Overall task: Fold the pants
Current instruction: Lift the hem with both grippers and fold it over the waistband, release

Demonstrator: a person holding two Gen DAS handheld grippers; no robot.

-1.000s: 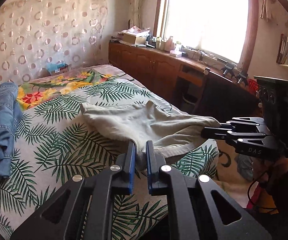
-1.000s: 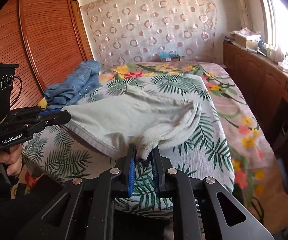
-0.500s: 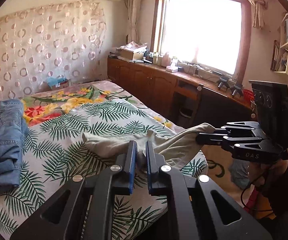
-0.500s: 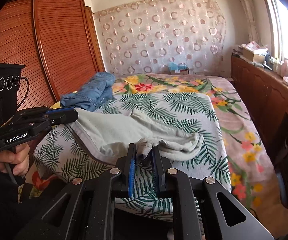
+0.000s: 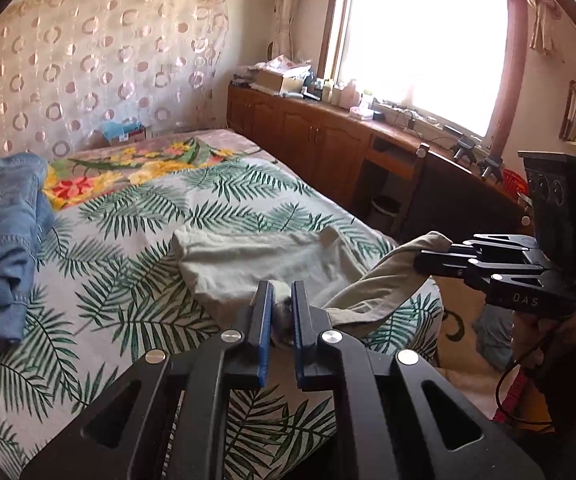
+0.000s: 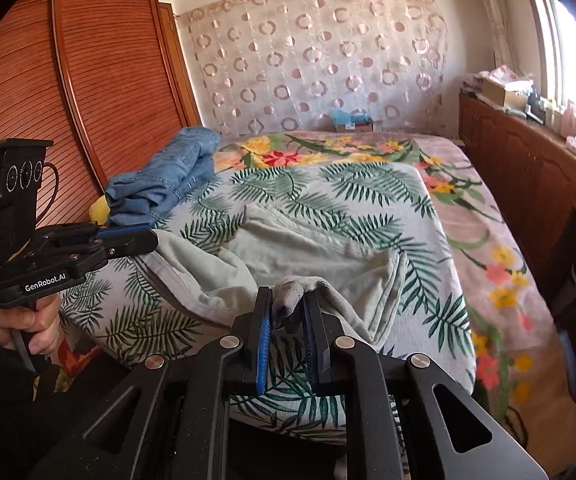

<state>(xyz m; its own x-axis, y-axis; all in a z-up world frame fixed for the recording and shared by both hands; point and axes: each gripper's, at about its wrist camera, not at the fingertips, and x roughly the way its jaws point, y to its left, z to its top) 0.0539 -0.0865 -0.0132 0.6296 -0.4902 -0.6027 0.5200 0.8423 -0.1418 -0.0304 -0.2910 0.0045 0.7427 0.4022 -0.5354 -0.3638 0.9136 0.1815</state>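
Pale grey-green pants (image 5: 248, 264) lie on the near part of the bed, also in the right wrist view (image 6: 308, 256). My left gripper (image 5: 279, 292) is shut on one corner of the pants' near edge. It also shows in the right wrist view (image 6: 144, 240). My right gripper (image 6: 288, 300) is shut on the other corner. It also shows in the left wrist view (image 5: 424, 256). Both corners are lifted above the bed's near edge, and the cloth between them sags.
The bed (image 5: 136, 216) has a palm-leaf sheet. Folded blue jeans (image 5: 4, 240) lie at its left side, also in the right wrist view (image 6: 168, 176). A wooden cabinet (image 5: 328, 144) runs under the window on the right. A wooden wardrobe (image 6: 68, 100) stands left.
Both grippers have pulled back and up with the pants' edge. The pants have slid toward the near edge of the bed and bunched shorter.
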